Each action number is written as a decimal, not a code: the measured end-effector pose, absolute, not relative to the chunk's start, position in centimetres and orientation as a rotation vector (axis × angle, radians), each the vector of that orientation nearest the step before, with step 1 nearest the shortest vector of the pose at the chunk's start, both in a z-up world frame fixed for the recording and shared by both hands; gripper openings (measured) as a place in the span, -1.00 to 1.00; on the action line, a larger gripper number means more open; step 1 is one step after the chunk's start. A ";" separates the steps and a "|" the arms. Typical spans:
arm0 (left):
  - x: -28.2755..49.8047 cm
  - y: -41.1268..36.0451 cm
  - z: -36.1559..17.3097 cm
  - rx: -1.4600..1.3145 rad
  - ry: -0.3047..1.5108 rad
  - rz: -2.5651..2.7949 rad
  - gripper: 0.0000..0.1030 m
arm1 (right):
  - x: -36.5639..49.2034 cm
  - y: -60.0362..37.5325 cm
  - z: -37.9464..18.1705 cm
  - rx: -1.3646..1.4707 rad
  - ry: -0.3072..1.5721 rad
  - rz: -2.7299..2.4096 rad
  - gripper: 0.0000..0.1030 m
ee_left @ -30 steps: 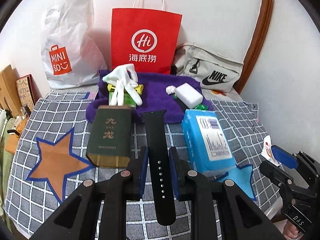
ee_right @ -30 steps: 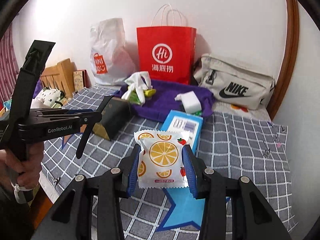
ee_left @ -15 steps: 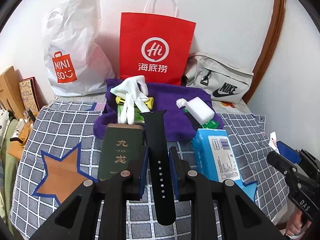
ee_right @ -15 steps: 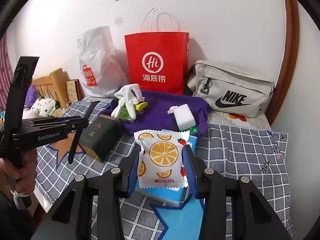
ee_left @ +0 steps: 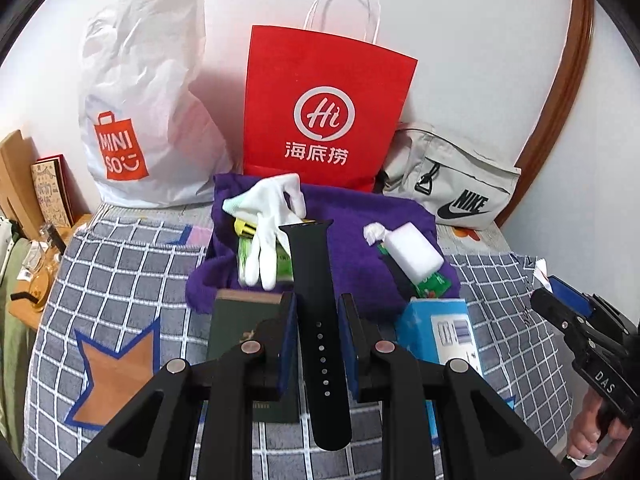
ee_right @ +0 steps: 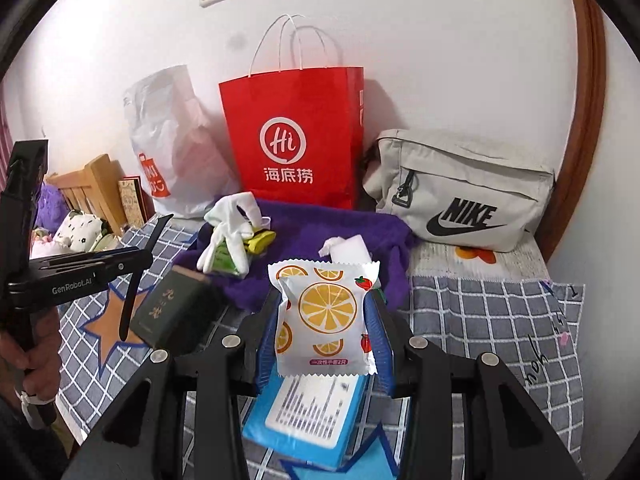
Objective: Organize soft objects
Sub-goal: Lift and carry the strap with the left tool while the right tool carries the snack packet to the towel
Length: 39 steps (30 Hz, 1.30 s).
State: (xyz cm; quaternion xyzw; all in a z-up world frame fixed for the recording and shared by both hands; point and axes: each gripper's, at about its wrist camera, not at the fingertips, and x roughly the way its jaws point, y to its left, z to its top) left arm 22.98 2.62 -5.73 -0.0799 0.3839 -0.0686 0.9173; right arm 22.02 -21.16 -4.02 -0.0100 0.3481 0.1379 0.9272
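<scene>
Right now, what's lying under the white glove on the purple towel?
Under the white glove on the purple towel: a green packet and a yellow packet. The glove hides most of them; anything else underneath is hidden.

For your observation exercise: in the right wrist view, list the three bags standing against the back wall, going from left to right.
White plastic bag → red paper bag → grey Nike bag.

A home bedroom: a checked bedspread (ee_right: 480, 304), wooden bed frame (ee_right: 94, 184), shopping bags against the wall.
</scene>
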 end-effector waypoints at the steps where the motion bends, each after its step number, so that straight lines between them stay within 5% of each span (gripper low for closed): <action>1: 23.3 2.7 -5.7 -0.164 0.790 -0.141 -0.61 | 22.4 -21.2 -4.0 -0.018 0.713 0.282 -0.21; 23: 31.8 2.8 -5.4 -0.180 0.812 -0.139 -0.61 | 32.9 -18.7 -2.1 0.017 0.654 0.321 -0.21; 39: 38.7 1.9 -10.1 -0.201 0.904 -0.166 -0.60 | 39.0 -18.4 -10.0 -0.038 0.876 0.318 -0.20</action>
